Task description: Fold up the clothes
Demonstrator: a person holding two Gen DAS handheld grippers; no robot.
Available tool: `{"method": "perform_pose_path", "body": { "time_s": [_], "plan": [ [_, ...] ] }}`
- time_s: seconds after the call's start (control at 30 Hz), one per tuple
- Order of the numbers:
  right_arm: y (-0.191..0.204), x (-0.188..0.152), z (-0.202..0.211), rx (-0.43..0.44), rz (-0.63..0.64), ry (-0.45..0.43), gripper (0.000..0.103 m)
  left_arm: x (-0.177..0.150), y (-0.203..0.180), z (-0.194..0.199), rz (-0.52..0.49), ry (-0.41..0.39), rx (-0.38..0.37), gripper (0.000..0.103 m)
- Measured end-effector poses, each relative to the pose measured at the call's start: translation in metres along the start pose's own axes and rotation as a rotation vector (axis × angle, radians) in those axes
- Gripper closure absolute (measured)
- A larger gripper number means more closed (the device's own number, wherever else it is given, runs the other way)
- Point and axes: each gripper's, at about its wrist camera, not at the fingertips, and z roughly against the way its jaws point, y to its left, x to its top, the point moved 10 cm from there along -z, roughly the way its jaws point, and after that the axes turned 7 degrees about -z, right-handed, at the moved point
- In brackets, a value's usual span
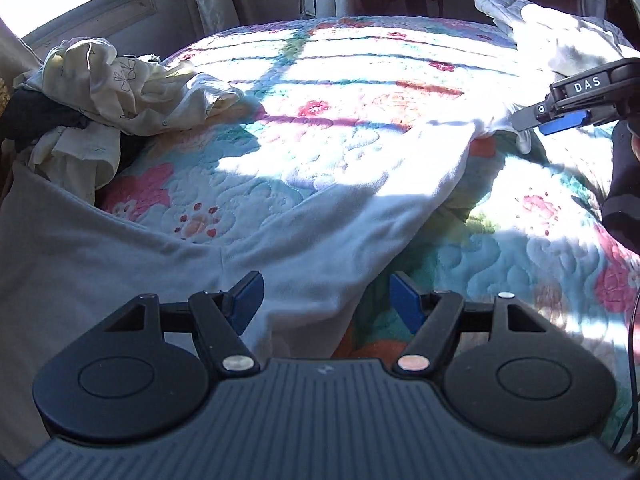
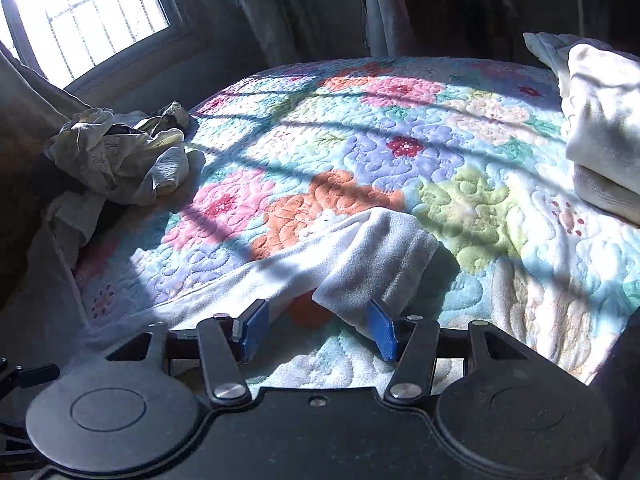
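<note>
A white garment (image 1: 340, 220) lies spread in a long band across the flowered quilt (image 1: 340, 80). My left gripper (image 1: 326, 300) stands open over its near edge, and the blue pads do not press on the cloth. In the left wrist view my right gripper (image 1: 534, 122) hovers at the garment's far right corner. In the right wrist view that gripper (image 2: 319, 332) is open, and a folded-over end of the white garment (image 2: 372, 256) lies just ahead of its right pad, loose on the quilt (image 2: 400, 140).
A crumpled heap of cream and dark clothes (image 1: 100, 92) (image 2: 120, 156) sits at the bed's left edge under the window (image 2: 92, 16). Folded white items (image 1: 560, 36) (image 2: 600, 140) are stacked at the far right. A dark sleeve (image 1: 624, 192) shows at the right.
</note>
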Motion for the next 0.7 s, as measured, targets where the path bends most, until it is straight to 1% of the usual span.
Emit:
{"method": "perform_pose_path", "body": {
  "time_s": [0.03,0.13,0.17,0.23,0.3,0.33,0.37,0.4,0.53,0.57,0.63,0.7],
  "plan": [
    [-0.003,-0.008,-0.01,0.034,-0.054,0.04,0.043,0.008,-0.007,-0.006,-0.027,-0.014,0.003,0.034],
    [-0.01,-0.022,-0.032,0.009,-0.106,0.064,0.043,0.027,-0.025,-0.028,-0.086,-0.023,0.002,0.033],
    [-0.012,-0.023,-0.038,-0.006,-0.113,0.056,0.042,0.03,-0.03,-0.035,-0.086,-0.011,-0.008,0.033],
    [-0.017,-0.016,-0.043,-0.022,-0.124,0.012,0.042,0.034,-0.035,-0.047,-0.074,0.012,-0.03,0.033],
    [-0.021,-0.001,-0.046,-0.037,-0.085,-0.036,0.044,0.035,-0.039,-0.057,-0.056,0.03,-0.052,0.033],
    [-0.023,0.006,-0.047,-0.045,-0.066,-0.06,0.069,0.035,-0.04,-0.062,-0.046,0.038,-0.061,0.033],
    [-0.023,0.015,-0.049,-0.066,-0.014,-0.074,0.095,0.035,-0.04,-0.065,-0.041,0.047,-0.063,0.033],
    [-0.024,0.023,-0.049,-0.082,0.028,-0.089,0.096,0.034,-0.039,-0.068,-0.035,0.056,-0.064,0.033],
    [-0.027,0.069,-0.037,-0.186,0.177,-0.226,0.097,0.031,-0.035,-0.074,-0.015,0.077,-0.069,0.033],
    [-0.031,0.084,-0.033,-0.205,0.185,-0.26,0.097,0.031,-0.033,-0.075,-0.011,0.082,-0.068,0.033],
    [-0.034,0.107,-0.029,-0.206,0.196,-0.319,0.097,0.031,-0.028,-0.075,-0.008,0.082,-0.061,0.033],
    [-0.032,0.122,-0.032,-0.208,0.225,-0.351,0.096,0.031,-0.025,-0.076,-0.003,0.093,-0.054,0.033]
  ]
}}
